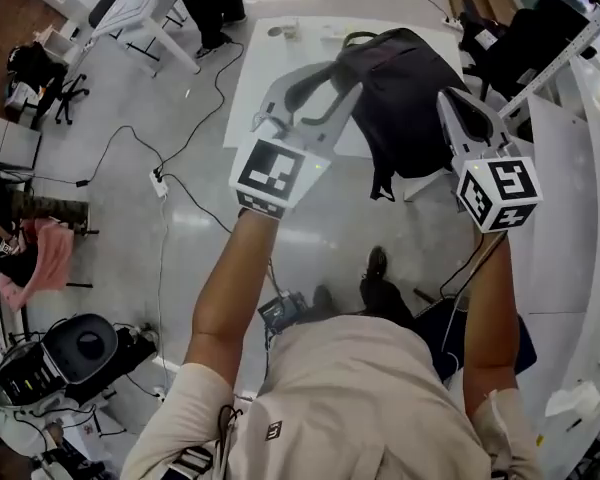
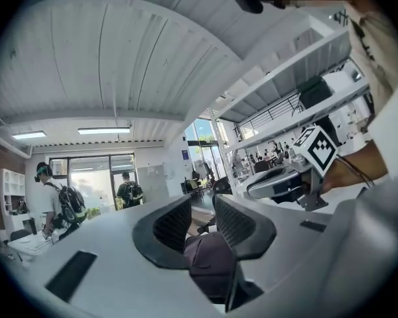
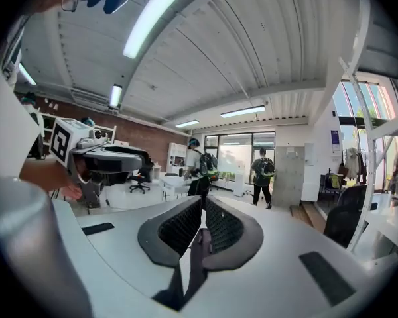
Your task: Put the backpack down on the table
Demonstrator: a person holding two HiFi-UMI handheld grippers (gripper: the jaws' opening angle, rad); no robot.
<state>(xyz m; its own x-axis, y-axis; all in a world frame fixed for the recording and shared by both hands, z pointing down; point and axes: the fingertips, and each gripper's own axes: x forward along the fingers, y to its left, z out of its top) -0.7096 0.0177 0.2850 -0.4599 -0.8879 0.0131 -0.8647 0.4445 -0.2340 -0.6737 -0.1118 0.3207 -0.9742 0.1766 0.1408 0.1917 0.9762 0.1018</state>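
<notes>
The dark backpack hangs in the air between my two grippers, partly over the near edge of the white table and partly over the floor. My left gripper grips its left side. In the left gripper view dark fabric fills the gap between the jaws of that gripper. On the bag's right side my right gripper holds a thin dark strap, which the right gripper view shows pinched between the nearly closed jaws of that gripper. Loose straps dangle below the bag.
Small items lie at the table's far end. A black office chair and white shelving stand to the right. Cables and a power strip run over the floor at left. People with backpacks stand farther off.
</notes>
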